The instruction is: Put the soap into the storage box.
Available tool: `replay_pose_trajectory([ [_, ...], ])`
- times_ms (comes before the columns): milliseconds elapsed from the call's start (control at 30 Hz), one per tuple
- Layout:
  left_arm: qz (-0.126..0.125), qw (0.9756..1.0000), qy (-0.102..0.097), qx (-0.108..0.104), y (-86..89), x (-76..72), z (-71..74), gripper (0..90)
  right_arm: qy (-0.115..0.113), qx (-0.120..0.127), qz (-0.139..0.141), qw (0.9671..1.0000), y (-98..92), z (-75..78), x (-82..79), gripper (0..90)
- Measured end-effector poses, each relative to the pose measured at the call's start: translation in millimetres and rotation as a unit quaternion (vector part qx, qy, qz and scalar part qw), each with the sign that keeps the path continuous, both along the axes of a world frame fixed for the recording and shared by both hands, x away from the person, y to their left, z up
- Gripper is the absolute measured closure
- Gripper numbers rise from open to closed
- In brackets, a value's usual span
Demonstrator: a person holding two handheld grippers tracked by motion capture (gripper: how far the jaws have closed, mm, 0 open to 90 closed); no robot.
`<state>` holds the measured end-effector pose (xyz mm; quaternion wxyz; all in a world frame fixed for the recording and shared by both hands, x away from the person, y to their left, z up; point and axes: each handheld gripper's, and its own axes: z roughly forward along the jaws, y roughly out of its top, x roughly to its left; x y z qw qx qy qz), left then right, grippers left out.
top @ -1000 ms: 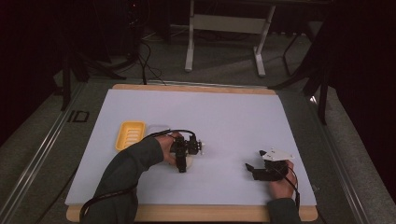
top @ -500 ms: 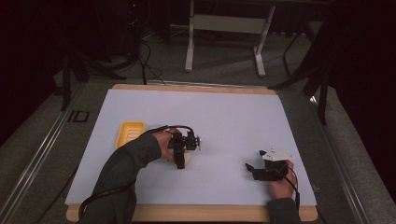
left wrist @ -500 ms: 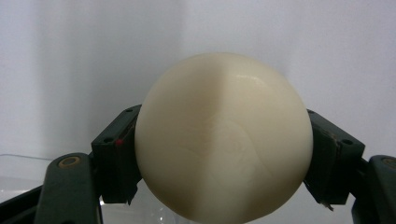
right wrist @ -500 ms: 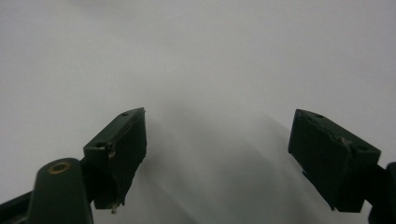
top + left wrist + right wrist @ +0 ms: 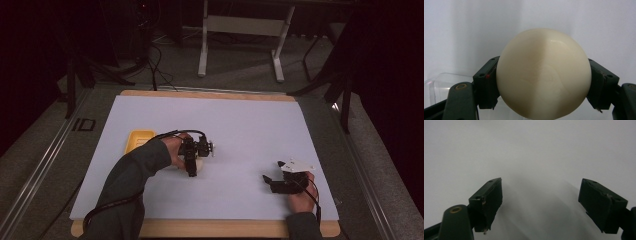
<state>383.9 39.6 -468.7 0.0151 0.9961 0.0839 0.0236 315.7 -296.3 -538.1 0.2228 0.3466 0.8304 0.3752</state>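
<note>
A smooth cream-white round ball (image 5: 543, 72) sits between the two black jaws of my left gripper (image 5: 544, 82), whose pads press on its left and right sides. From above, the left gripper (image 5: 193, 168) hovers just right of a yellow tray (image 5: 138, 141), and the pale ball (image 5: 201, 164) peeks out beside its jaws. My right gripper (image 5: 273, 178) rests low at the near right of the white table sheet (image 5: 250, 125). Its jaws stand wide apart over bare white surface, with nothing between them (image 5: 540, 202).
A clear plastic container (image 5: 441, 86) shows behind the left jaw in the left gripper view. The white sheet lies on a wooden board (image 5: 210, 230). Beyond the far edge stand a white table frame (image 5: 240, 30) and floor cables.
The left gripper with the ball has edged slightly toward the yellow tray. The right gripper has kept still.
</note>
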Motion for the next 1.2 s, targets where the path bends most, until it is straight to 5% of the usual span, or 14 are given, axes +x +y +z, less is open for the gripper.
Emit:
replay_pose_trajectory([
  [1200, 0.029, 0.9995, -0.009, -0.003, 25.5, 11.5, 23.5, 25.2, 0.000, 0.002, -0.001, 1.0000, -0.4, 0.2, -0.2, 19.0],
])
